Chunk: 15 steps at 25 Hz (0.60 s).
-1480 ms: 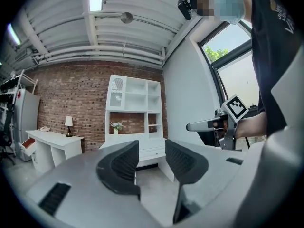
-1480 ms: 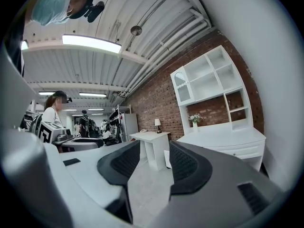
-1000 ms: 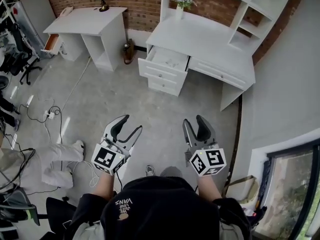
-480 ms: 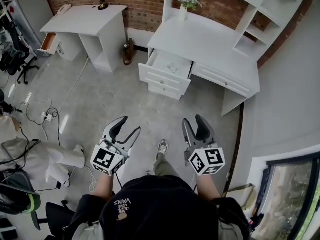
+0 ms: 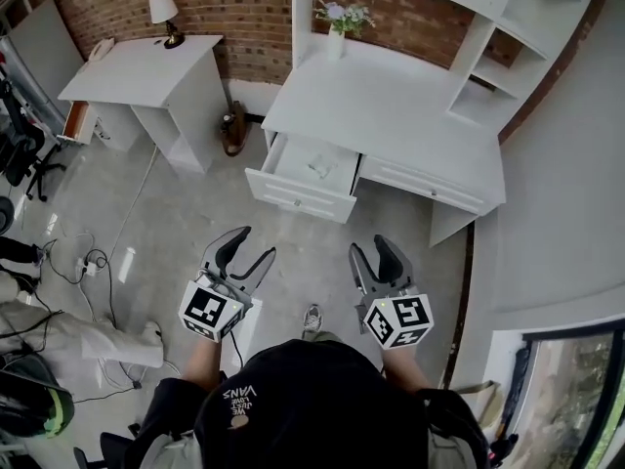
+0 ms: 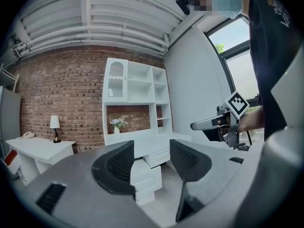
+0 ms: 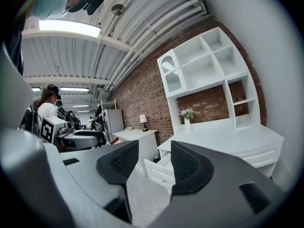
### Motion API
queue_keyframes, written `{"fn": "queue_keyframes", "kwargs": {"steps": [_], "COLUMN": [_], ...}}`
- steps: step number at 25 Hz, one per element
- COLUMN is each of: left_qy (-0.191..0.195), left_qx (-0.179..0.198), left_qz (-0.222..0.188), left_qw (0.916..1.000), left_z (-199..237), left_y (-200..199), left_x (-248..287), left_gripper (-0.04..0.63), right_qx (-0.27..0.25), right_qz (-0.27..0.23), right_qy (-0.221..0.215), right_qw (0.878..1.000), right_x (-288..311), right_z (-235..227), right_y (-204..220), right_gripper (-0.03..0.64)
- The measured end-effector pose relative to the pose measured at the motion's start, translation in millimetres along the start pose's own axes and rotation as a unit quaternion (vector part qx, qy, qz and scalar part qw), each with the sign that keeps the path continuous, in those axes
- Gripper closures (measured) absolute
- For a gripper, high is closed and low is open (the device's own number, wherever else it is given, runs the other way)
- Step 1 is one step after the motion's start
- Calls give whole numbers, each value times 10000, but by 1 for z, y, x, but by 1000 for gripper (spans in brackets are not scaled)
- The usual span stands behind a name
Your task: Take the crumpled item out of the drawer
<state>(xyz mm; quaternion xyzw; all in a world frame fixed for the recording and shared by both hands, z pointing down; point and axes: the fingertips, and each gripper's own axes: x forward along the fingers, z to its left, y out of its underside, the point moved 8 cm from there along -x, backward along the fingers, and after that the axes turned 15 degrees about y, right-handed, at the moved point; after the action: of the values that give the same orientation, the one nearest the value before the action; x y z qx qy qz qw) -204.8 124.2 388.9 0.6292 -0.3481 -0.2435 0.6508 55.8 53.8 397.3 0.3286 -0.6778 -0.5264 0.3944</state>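
Both of my jaws are empty. My left gripper (image 5: 254,245) is lower left of centre in the head view, jaws spread wide with nothing between them. Its own view shows the same: only floor and drawer fronts appear through the gap. My right gripper (image 5: 370,250) is lower right of centre, jaws parted, holding nothing, and its own view agrees.

The crumpled item (image 5: 320,167) is a small pale lump lying in the open drawer (image 5: 293,189), just above centre of the head view and well apart from both grippers. It is white on white, so I cannot make out its shape or material.

Only the head view looks down into the drawer. The right gripper view catches it low and from the side, framed between my jaws, and its front panel and wall hide the inside. In the left gripper view the drawer fronts sit in the gap, partly covered by the left jaw. I cannot tell from there which one stands open.

The white bench (image 5: 391,106) fills the upper centre of the head view, with a flower vase (image 5: 337,18) at its back. The shelf unit (image 6: 135,89) above it is cut off by the top edge there, but the left gripper view shows it whole. A smaller bench (image 5: 137,66) at upper left carries a lamp (image 5: 161,13).

Each gripper view shows the other gripper at its edge. People (image 7: 47,103) at the far left of the right gripper view are small and dim.

My own head and shoulders block the bottom of the head view, and one shoe (image 5: 312,318) shows just above them.
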Motion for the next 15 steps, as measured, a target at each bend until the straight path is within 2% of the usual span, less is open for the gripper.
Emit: {"fn": "queue_keyframes", "kwargs": {"steps": [7, 15], "left_qy": [130, 301], "left_qx": [39, 92], "left_qz": [172, 435], "left_qw": [9998, 9986], "left_z": [43, 72], "left_y": [1, 8], "left_x": [75, 121], "left_gripper": [380, 380], "right_qx": [-34, 156], "right_qz": [90, 262], "right_qy": [-83, 9], "right_qw": [9999, 9995], "right_x": [52, 83], "right_z": [-36, -63], "right_y": [-9, 0], "right_gripper": [430, 430]}}
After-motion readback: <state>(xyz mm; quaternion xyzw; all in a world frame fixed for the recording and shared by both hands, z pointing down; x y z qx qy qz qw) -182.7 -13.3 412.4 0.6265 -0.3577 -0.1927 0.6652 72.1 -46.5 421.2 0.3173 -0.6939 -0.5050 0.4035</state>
